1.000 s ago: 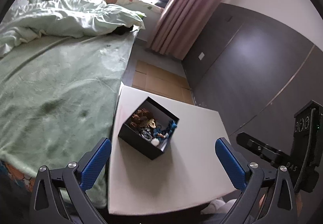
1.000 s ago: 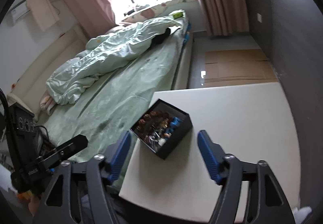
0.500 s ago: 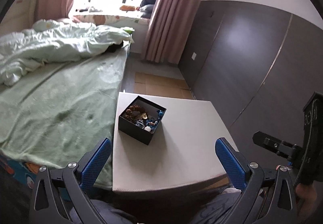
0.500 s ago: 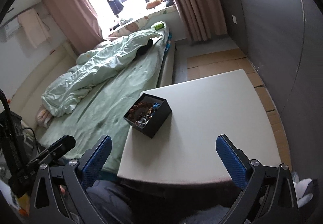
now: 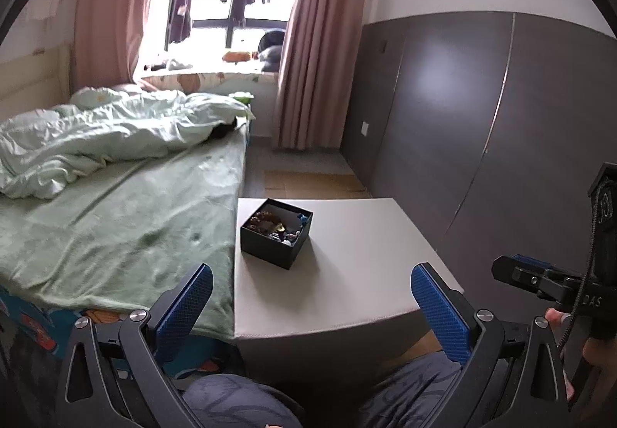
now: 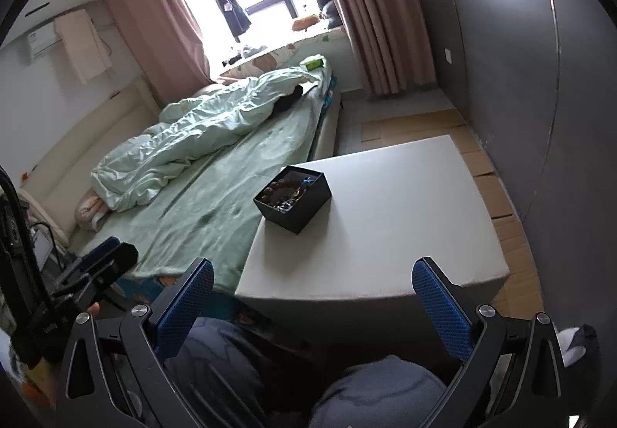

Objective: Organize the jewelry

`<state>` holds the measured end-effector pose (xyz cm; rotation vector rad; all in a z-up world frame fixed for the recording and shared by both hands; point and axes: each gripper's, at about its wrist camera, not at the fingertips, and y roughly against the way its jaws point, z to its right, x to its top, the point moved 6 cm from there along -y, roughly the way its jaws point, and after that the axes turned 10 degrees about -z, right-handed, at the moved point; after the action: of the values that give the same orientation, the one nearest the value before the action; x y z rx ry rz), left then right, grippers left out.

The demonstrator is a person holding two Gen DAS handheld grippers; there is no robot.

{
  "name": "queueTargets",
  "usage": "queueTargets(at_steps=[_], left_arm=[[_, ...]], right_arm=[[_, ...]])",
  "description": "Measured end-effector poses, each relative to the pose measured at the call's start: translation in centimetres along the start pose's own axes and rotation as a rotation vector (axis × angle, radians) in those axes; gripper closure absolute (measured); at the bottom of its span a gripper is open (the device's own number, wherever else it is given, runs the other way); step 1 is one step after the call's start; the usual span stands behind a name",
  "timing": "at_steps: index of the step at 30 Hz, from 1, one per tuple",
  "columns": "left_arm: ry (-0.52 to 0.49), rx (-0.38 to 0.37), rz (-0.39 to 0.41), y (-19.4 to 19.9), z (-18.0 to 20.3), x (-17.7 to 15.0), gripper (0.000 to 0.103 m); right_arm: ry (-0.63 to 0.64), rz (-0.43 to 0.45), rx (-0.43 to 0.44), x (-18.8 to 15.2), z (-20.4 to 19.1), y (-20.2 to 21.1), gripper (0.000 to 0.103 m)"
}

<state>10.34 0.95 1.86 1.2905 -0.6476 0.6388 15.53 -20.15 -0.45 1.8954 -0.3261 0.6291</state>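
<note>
Left gripper (image 5: pixel 310 306) and right gripper (image 6: pixel 313 300): fingers spread wide, holding nothing. Jewelry box (image 5: pixel 276 233) on surface (image 5: pixel 358 258); no legible writing.

Lettering in my view

Only "DAS" reads, in pale letters on the dark body of my right gripper (image 5: pixel 555 283) seen from the left wrist camera; round marks on its upright black part are too unclear.
</note>
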Motion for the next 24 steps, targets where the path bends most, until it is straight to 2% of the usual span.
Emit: queueTargets(at_steps=[9,24], left_arm=[[-0.040,0.003,0.052,3.5,0.8,-1.8,0.000],[-0.036,-0.014,0.079,5.6,0.9,-2.9,0.000]], right_arm=[[0.019,0.080,-0.052,-2.8,-0.2,4.0,0.000],[0.048,0.096,-0.059,-4.2,-0.9,5.4,0.000]])
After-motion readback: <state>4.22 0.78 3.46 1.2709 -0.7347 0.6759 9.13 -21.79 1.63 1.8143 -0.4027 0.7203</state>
